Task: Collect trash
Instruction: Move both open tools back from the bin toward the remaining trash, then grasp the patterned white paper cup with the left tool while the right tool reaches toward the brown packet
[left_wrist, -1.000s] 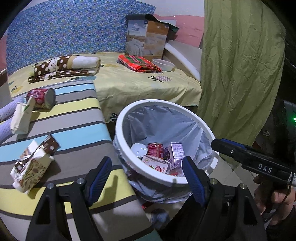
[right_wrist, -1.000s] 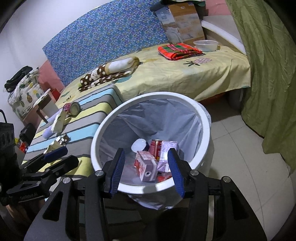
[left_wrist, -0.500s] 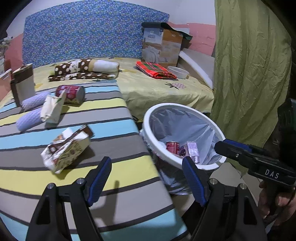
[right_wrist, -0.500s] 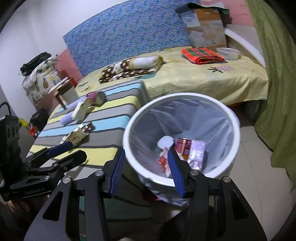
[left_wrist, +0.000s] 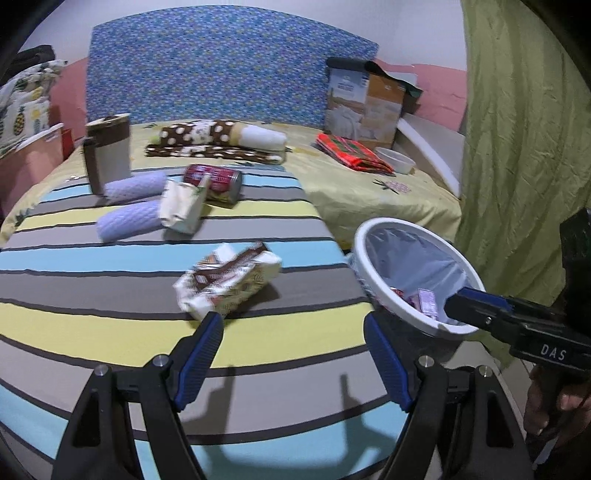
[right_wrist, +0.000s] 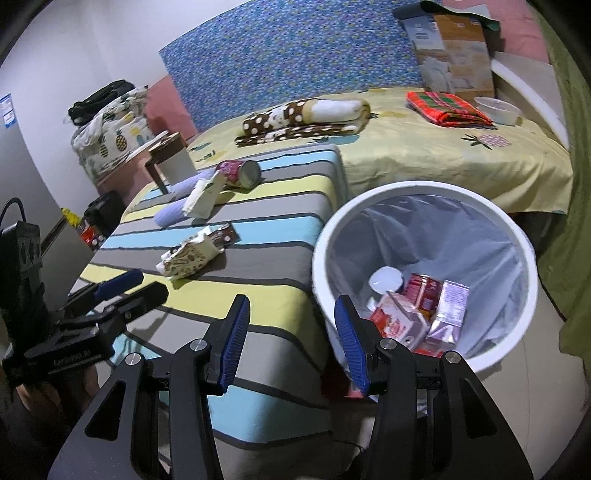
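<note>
Tongs both wide, nothing held: left tongs (left_wrist: 293, 354) sit just short of the crumpled carton (left_wrist: 227, 282) on the striped surface (left_wrist: 110, 325). Right tongs (right_wrist: 291, 332) hang beside the bin (right_wrist: 424, 192), cartons inside.

Dim, slightly motion-blurred, fisheye-warped edges.

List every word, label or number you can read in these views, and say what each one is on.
"DAS": on the side of the right gripper, seen in the left wrist view.
Print on the left gripper body: too blurred.
Labels on the can, cartons and cardboard box: too small to read.
</note>
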